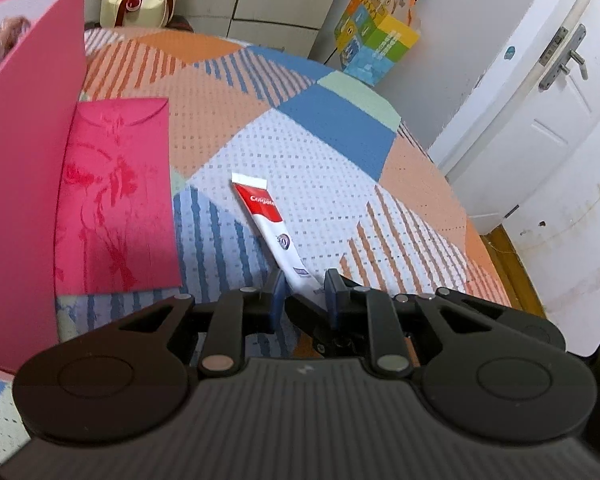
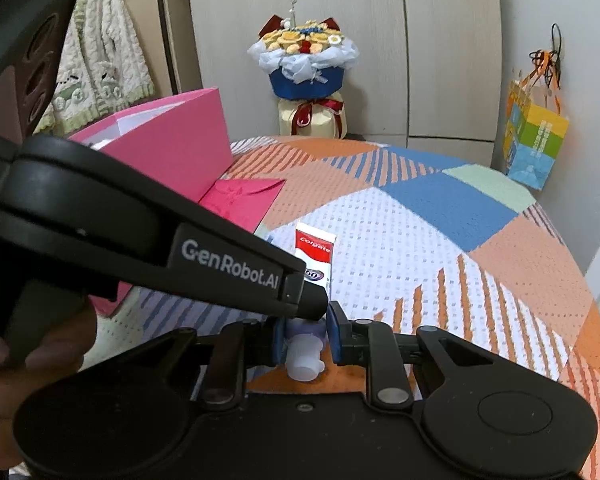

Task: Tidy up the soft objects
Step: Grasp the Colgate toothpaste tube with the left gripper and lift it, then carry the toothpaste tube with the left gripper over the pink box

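Both grippers — left [image 1: 302,296] and right [image 2: 303,334] — are clamped on one toothpaste tube [image 2: 314,256], cap toward the cameras, crimped end toward the pink box [image 2: 172,144].

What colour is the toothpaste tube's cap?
White cap; the right wrist view shows it best.

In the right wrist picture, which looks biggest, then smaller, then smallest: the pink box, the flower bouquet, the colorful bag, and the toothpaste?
1. pink box, though it sits nearer the camera, which helps
2. flower bouquet
3. colorful bag
4. toothpaste tube, partly hidden by the left gripper, with its cap end between the right gripper fingers
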